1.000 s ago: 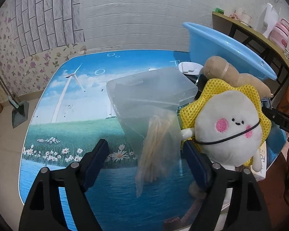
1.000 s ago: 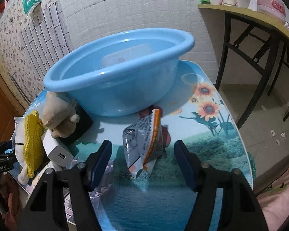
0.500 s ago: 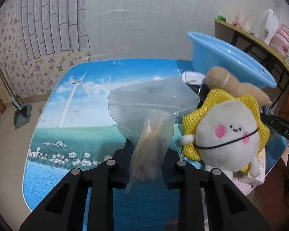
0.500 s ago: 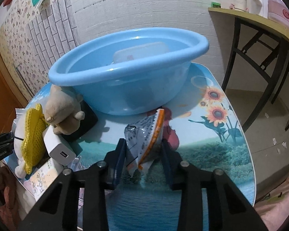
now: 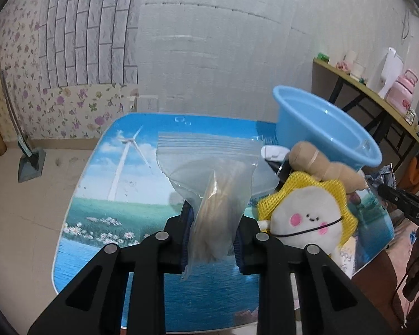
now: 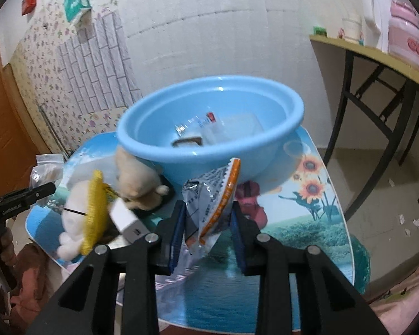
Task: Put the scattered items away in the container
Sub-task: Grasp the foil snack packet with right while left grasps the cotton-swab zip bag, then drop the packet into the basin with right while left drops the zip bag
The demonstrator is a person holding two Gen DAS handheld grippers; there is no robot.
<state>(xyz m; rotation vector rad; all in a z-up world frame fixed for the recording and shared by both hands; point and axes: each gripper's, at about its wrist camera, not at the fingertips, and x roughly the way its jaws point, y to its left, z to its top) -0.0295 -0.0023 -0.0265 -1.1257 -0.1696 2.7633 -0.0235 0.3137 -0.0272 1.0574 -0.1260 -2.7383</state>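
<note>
My left gripper (image 5: pixel 213 223) is shut on a clear zip bag (image 5: pixel 209 167) holding pale wooden sticks, lifted above the picture-printed table (image 5: pixel 111 181). My right gripper (image 6: pixel 208 217) has its jaws closing on a silver and orange snack packet (image 6: pixel 212 195), pads pressing its sides, raised off the table. The blue basin (image 6: pixel 209 117) stands just beyond the packet with a few clear-wrapped items (image 6: pixel 209 131) inside. In the left wrist view the basin (image 5: pixel 321 128) is at the right, behind the plush toys.
A white and yellow plush (image 5: pixel 307 217), a brown plush (image 5: pixel 318 162) and a white charger (image 6: pixel 125 220) lie between the two grippers. A side table (image 5: pixel 377 103) with a pink jar stands at the right wall. A dustpan (image 5: pixel 30 162) sits on the floor at left.
Both grippers went from wide open to shut, the left on the zip bag and the right on the snack packet. Both have since risen, lifting their items off the table.
</note>
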